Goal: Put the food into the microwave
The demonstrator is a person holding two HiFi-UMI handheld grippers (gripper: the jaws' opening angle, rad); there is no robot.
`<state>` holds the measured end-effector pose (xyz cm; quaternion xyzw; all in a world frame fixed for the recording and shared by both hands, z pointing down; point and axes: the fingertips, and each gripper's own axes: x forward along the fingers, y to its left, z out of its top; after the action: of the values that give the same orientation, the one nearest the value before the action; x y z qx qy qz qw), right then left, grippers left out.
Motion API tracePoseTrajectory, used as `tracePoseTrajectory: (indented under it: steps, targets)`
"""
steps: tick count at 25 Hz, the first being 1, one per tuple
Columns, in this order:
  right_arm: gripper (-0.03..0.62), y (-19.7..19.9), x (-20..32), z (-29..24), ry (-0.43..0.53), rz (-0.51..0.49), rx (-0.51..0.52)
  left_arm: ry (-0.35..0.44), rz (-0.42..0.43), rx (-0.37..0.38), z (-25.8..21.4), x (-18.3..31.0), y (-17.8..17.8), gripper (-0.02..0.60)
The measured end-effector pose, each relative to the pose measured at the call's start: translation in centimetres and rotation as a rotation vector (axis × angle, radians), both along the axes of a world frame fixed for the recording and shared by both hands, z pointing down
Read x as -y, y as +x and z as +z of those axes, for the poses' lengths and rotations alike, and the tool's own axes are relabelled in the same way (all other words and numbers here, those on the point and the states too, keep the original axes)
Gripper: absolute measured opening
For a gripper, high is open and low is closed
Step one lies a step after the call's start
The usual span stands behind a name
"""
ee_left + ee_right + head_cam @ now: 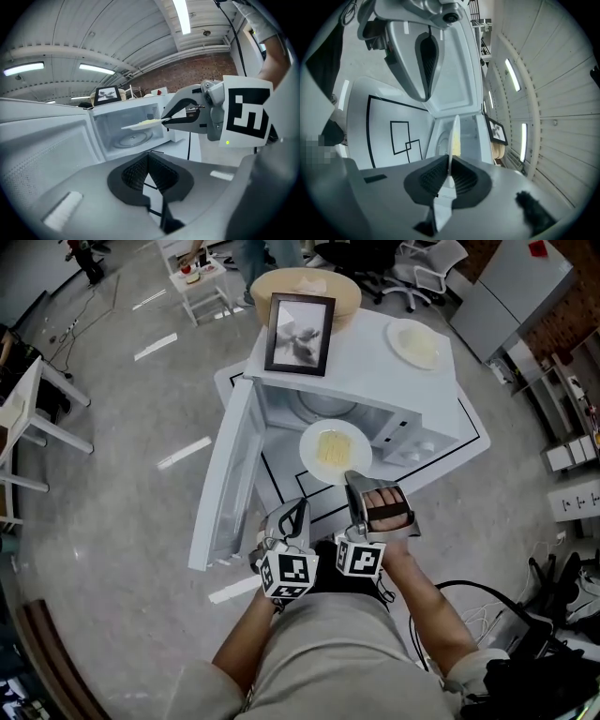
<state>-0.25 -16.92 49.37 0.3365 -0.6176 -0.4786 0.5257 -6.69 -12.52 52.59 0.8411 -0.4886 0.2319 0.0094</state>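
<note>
Door (228, 479) of the microwave (375, 367) hangs wide open on the left. My left gripper (292, 518) is near its end, jaws pressed together on nothing. My right gripper (354, 482) has its jaws pinching the rim of the plate (314, 439). Yellow food (332, 449) sits on it, level, right at the microwave's open mouth.

So a white counter (450, 457) is set on the grey floor (141, 427), and black outlines (281, 479) of squares and straight lines are marked across its top. Only the white microwave (375, 352) is stood directly on it, with its door (225, 474) swung wide open to the left. On the microwave's roof a picture frame (300, 334) is propped upright, and a white plate (413, 341) is laid near the right corner.
</note>
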Motion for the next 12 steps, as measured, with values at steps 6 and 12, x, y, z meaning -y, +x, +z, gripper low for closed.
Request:
tracePoseTrajectory:
  steps: [6, 12]
  targets:
    - [0.026, -0.8, 2.9, 0.8, -0.016, -0.005, 0.006, -0.018, -0.029, -0.015, 0.9, 1.5, -0.8, 0.008]
    - [0.026, -1.3, 5.6, 2.0, -0.036, 0.005, 0.003, -0.030, -0.050, -0.030, 1.7, 2.9, -1.4, 0.008]
